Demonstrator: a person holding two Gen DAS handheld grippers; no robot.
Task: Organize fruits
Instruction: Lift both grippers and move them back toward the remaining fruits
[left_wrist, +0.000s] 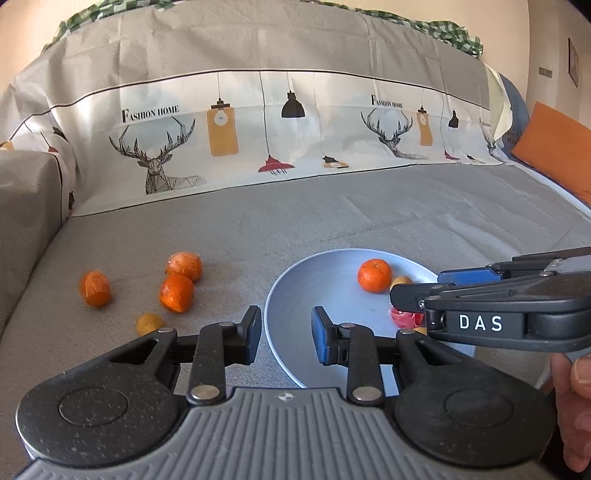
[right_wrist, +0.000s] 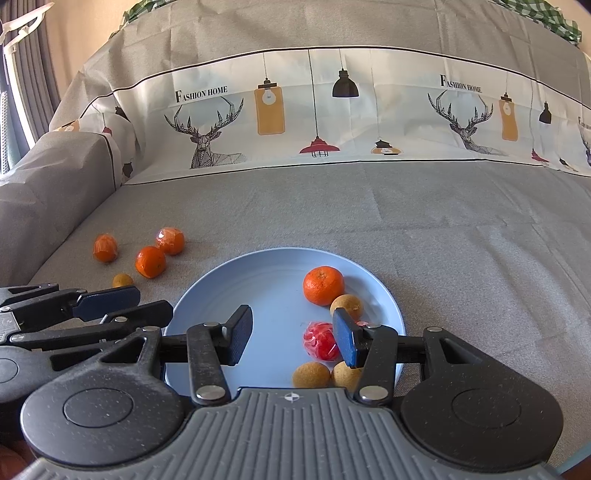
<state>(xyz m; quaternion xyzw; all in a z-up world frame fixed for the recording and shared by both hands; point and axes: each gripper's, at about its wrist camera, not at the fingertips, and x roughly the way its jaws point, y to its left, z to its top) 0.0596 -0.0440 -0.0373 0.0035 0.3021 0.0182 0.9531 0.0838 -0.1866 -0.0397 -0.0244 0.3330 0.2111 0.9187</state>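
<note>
Grey sofa cover (right_wrist: 369, 214) carries a blue plate (right_wrist: 266, 280) gathering fruit, loose tangerines (right_wrist: 149, 261) left of centre, while both empty tongs, left (left_wrist: 286, 334) and right (right_wrist: 293, 338), hover open.

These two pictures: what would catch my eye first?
A pale blue plate on a grey sofa cover holds one orange, small tan fruits and something red in wrap. Left of it, three wrapped oranges lie loose. Above hangs a deer-and-lamp printed cloth.
</note>
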